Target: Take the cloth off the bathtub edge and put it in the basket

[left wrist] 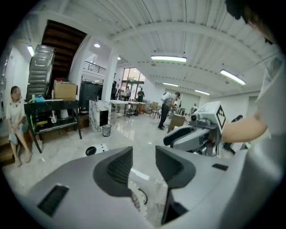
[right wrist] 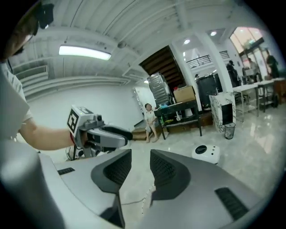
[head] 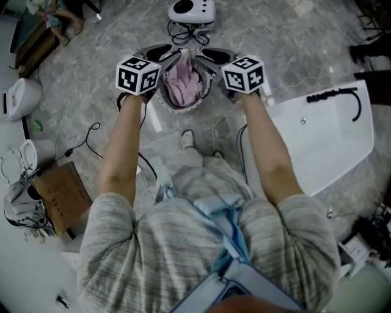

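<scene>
A pink cloth [head: 183, 82] lies bunched inside the round basket [head: 164, 103] on the floor in front of me. Both grippers hover just over the basket's rim, tips pointing toward each other. My left gripper [head: 173, 57] sits at the cloth's left and my right gripper [head: 201, 58] at its right. In the left gripper view, my left gripper [left wrist: 144, 157] shows a narrow gap with only floor behind it. My right gripper [right wrist: 140, 163] likewise has nothing between its pads. The white bathtub [head: 324, 134] stands to my right, with no cloth on its edge.
A white floor device [head: 191, 10] with black cables lies beyond the basket. A toilet [head: 18, 98] and a wooden box [head: 58, 195] are at my left. A person sits on a bench [right wrist: 148, 117] across the room. A black faucet [head: 333, 95] is mounted on the tub.
</scene>
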A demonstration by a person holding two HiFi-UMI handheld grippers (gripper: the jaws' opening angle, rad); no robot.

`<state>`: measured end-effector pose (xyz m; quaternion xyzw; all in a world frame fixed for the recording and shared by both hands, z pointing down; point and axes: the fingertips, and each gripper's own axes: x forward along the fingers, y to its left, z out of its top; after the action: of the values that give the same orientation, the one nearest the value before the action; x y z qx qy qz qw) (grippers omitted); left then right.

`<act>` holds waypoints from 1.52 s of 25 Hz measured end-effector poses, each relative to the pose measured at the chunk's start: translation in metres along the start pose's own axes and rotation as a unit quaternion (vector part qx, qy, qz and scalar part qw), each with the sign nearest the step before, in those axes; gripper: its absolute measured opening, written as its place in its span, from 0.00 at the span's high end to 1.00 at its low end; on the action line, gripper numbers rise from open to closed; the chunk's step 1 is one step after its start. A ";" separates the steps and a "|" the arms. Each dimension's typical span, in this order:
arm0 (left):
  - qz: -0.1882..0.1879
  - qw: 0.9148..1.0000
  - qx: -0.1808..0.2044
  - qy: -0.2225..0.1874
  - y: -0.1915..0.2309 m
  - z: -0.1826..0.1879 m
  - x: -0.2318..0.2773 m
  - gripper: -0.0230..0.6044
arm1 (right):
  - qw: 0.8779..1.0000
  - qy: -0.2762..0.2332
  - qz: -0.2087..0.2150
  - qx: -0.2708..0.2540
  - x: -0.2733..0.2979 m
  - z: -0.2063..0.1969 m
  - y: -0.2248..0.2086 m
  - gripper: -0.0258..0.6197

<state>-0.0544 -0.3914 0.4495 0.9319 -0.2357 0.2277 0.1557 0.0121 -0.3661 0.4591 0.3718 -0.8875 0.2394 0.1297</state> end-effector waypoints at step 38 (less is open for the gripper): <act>-0.146 0.958 -0.052 -0.243 -0.244 0.025 -0.066 0.96 | 0.984 -0.157 0.068 -0.053 -0.225 -0.025 0.118 0.95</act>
<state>0.0270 -0.1719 0.3503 0.9738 -0.1398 -0.0438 0.1738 0.0835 -0.1467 0.3502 0.3360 -0.9316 0.1385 -0.0083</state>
